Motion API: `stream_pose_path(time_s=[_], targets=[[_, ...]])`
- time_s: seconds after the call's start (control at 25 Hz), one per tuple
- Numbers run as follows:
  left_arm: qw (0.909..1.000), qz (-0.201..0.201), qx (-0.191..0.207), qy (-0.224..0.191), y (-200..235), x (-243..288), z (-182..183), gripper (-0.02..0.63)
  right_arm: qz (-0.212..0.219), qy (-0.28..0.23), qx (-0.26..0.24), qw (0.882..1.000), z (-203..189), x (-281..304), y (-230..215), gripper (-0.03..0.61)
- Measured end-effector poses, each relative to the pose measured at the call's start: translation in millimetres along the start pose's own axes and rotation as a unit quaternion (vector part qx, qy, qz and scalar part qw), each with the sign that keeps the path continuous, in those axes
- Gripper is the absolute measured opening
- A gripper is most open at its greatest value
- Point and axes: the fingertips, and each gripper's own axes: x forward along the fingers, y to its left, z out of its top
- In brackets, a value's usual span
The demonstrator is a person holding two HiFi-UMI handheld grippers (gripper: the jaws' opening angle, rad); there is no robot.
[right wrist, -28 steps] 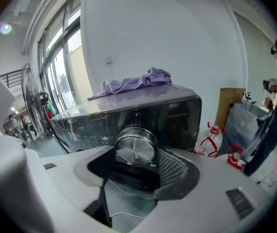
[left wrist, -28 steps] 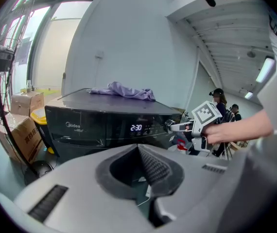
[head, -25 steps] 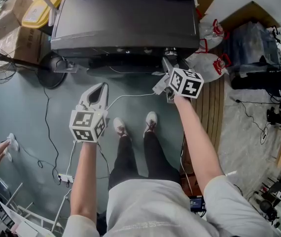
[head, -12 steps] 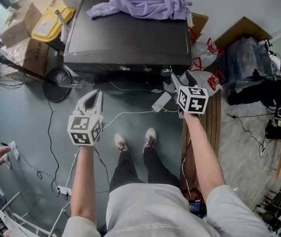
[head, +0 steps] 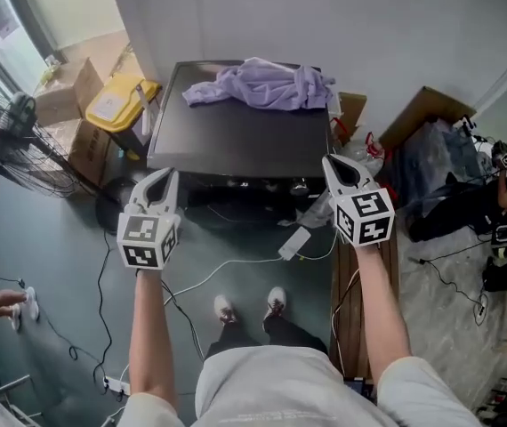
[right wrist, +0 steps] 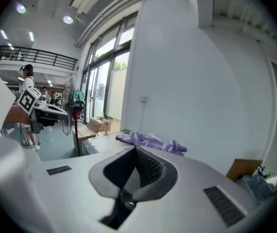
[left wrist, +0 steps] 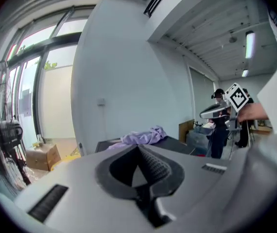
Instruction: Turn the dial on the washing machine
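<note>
Approach step, by my reading: dark grey box-shaped washing machine ahead, lilac cloth on its lid. The dial can't be picked out on the front panel. Jaws of left gripper together, empty; right gripper just closed, empty. Next: reopen right, lower to panel

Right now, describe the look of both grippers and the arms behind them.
The left gripper and right gripper are pale grey shells tapering to a point, with dark ribbed pads. Each carries a white cube with black square markers. The person wears a light grey short-sleeved shirt.
</note>
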Motion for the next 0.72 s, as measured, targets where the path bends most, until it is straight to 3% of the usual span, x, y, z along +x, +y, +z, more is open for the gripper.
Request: stream_pose_path(time_s=[0.16, 0.48, 0.72], targets=[[0.9989, -0.003, 0.030, -0.036, 0, -13, 48, 0.015, 0.022, -0.035, -0.038, 0.998, 52, -16, 19, 0.014], [0.9928, -0.004, 0.081, -0.087, -4, -54, 114, 0.015, 0.042, -0.080, -0.070, 0.993, 119, -47, 47, 0.014], [0.9897, 0.007, 0.080, -0.118, 0, -86, 145, 0.015, 0.063, -0.108, -0.105, 0.987, 153, -68, 80, 0.014]])
